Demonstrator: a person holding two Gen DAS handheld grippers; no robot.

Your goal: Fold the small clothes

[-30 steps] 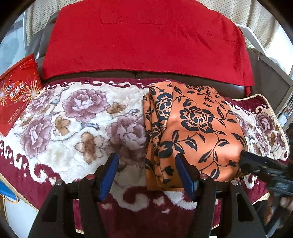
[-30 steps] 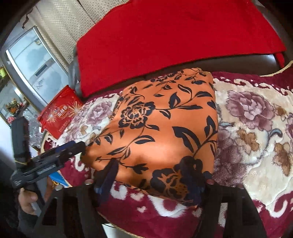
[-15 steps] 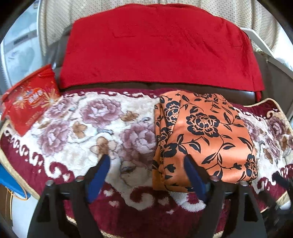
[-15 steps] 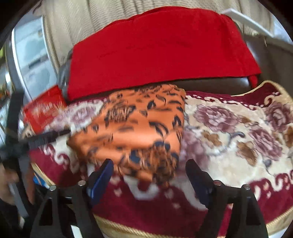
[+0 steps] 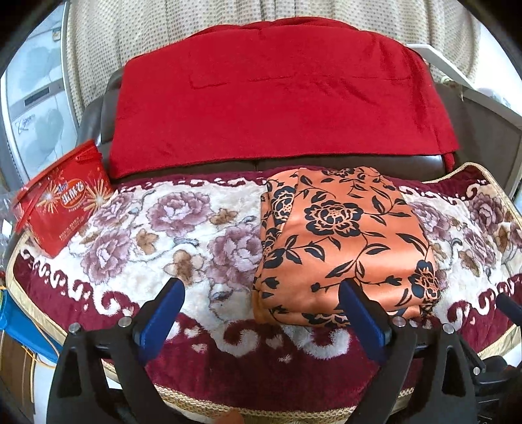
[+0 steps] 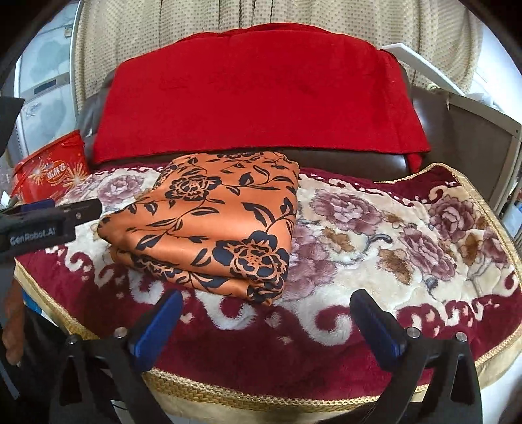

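An orange garment [image 5: 342, 241] with a black flower print lies folded in a thick rectangle on the flowered plush blanket [image 5: 169, 234] that covers the sofa seat. My left gripper [image 5: 261, 293] hovers at the blanket's front edge, its jaws opening, with nothing between them. Its right blue pad [image 5: 355, 310] shows in front of the garment's near edge. In the right wrist view the garment [image 6: 212, 225] sits left of centre. My right gripper [image 6: 267, 303] hangs just in front of its near corner, jaws opening wide with nothing between them. The left gripper's finger [image 6: 49, 215] pokes in from the left.
A red blanket [image 5: 277, 98] drapes over the dark sofa back. A red gift bag [image 5: 62, 199] stands at the seat's left end. A beige curtain [image 6: 261, 19] hangs behind, and a white frame [image 6: 473, 107] stands to the right. The flowered blanket [image 6: 407, 234] stretches right of the garment.
Both grippers have drawn back from the orange garment and spread their jaws wider. The right gripper's view has swung level. The garment lies still, folded on the blanket.
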